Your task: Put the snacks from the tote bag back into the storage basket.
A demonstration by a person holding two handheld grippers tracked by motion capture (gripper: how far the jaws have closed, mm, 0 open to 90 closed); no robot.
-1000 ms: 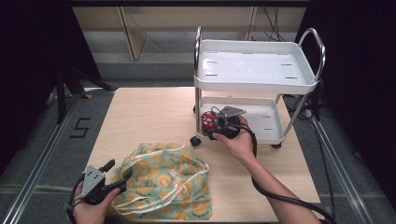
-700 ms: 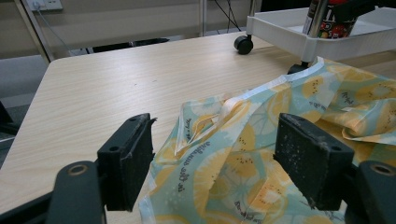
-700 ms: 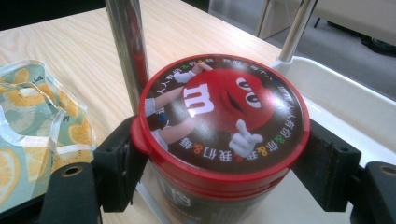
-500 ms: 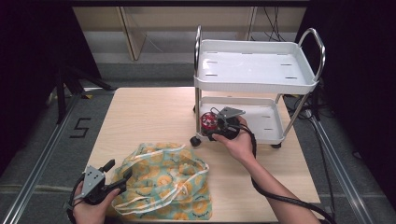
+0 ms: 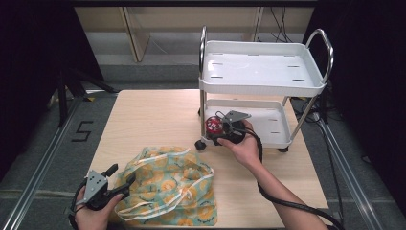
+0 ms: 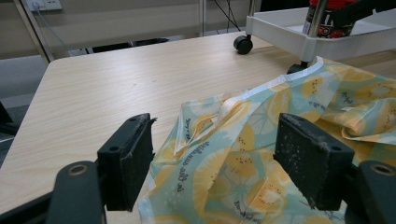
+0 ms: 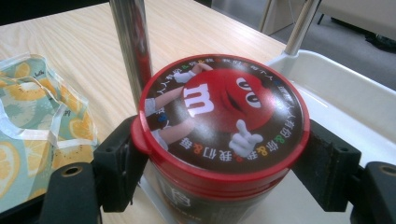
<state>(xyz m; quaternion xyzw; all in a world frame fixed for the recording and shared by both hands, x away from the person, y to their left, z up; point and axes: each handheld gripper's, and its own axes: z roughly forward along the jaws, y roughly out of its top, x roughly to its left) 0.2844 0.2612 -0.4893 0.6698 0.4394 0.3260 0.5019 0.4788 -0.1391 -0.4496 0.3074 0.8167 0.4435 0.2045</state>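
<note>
A red M&M's canister (image 5: 213, 125) stands at the left front corner of the white cart's lower shelf (image 5: 270, 123). My right gripper (image 5: 217, 131) is shut on it. In the right gripper view both jaws press the sides of the canister (image 7: 224, 107) just under its red lid, next to the cart's chrome post (image 7: 133, 46). A lemon-print cloth bag (image 5: 167, 187) lies crumpled at the table's near left. My left gripper (image 5: 122, 173) is at the bag's left edge, open. Its jaws stand wide apart on either side of a fold of the bag (image 6: 243, 140).
The two-tier white cart (image 5: 258, 67) stands on the wooden table (image 5: 153, 120) at the back right, with a black caster (image 5: 200, 144) near the canister. Its top shelf is bare. Dark curtains hang on both sides, and a cable trails from the right gripper off the near edge.
</note>
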